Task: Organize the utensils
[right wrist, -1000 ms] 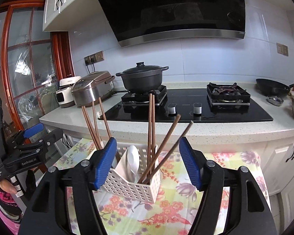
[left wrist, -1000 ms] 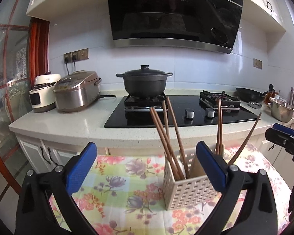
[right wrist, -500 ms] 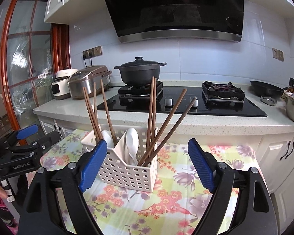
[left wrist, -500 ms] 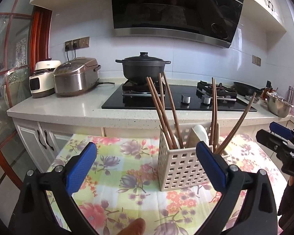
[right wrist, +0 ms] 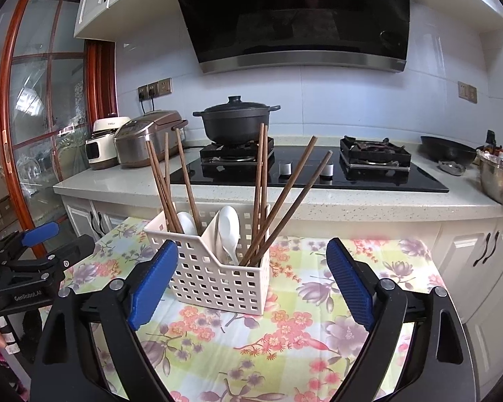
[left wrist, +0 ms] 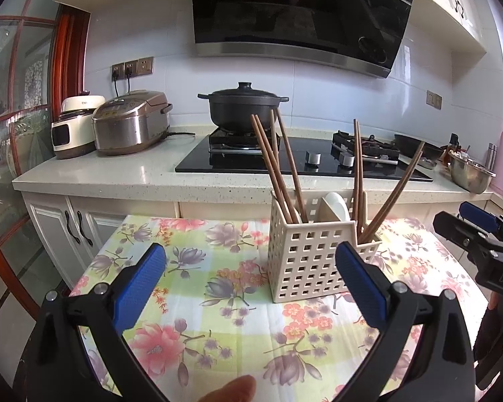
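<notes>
I had brought both grippers lower over the flowered tablecloth (right wrist: 285, 321), where the perforated cream plastic caddy (right wrist: 214, 278) now sat full in view. My right gripper (right wrist: 251, 281) was widening its jaws, nothing pinched; my left gripper (left wrist: 251, 288) stood spread and empty. Slim brown wooden chopsticks (right wrist: 285, 197) and glossy white spoons (right wrist: 228, 231) stood mixed across its compartments, so sorting remained.

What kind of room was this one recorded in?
A home kitchen: a gas stove with a black pot under a range hood, and a rice cooker on the counter.
</notes>
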